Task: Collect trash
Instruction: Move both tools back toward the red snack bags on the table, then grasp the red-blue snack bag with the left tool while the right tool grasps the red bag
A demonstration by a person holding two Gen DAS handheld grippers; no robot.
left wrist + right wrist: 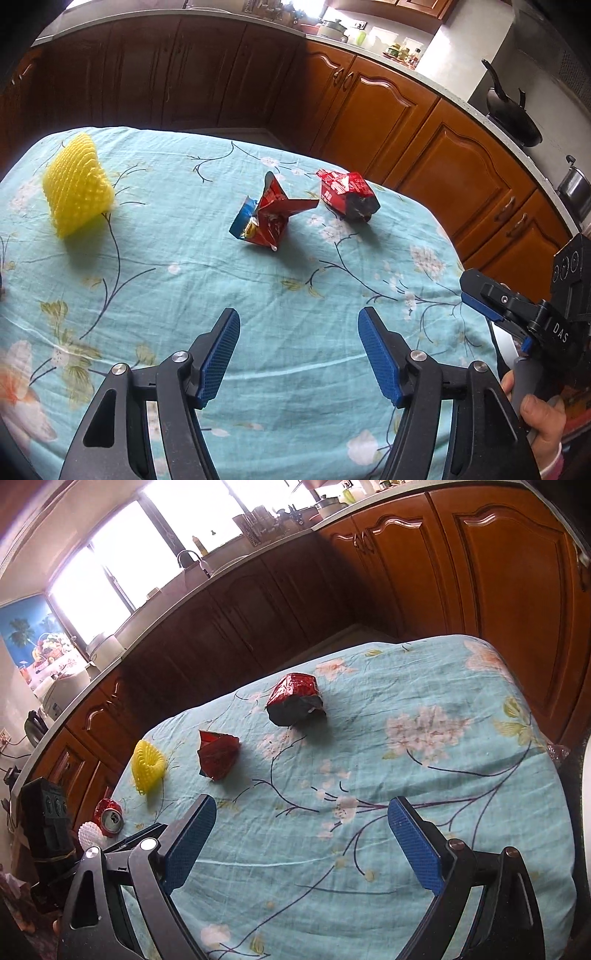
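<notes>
nearest to the cameras, the left gripper hangs over the flowered tablecloth with its two blue pads wide apart and nothing between them, and the right gripper is the same, spread and empty, a little above the cloth. in the right wrist view, low at the left edge of the table, a crushed red can lies just beside a small white foam net. further out, in the middle of the cloth, lies a crumpled red and blue snack wrapper, and near it, a bit further and to the right, a second crumpled red wrapper with a dark inside; the two are close but apart. on the far left stands a yellow foam fruit net, well apart from the wrappers. behind the table are the wooden kitchen cabinets. i judge all this trash to be very light. the wrappers are thin foil, slippery and springy, so it is better to pinch a standing fold or peak than a flat side. the yellow net is soft and will squash, so any part of its wall is good to hold. the can is stiffer and may slide away.
</notes>
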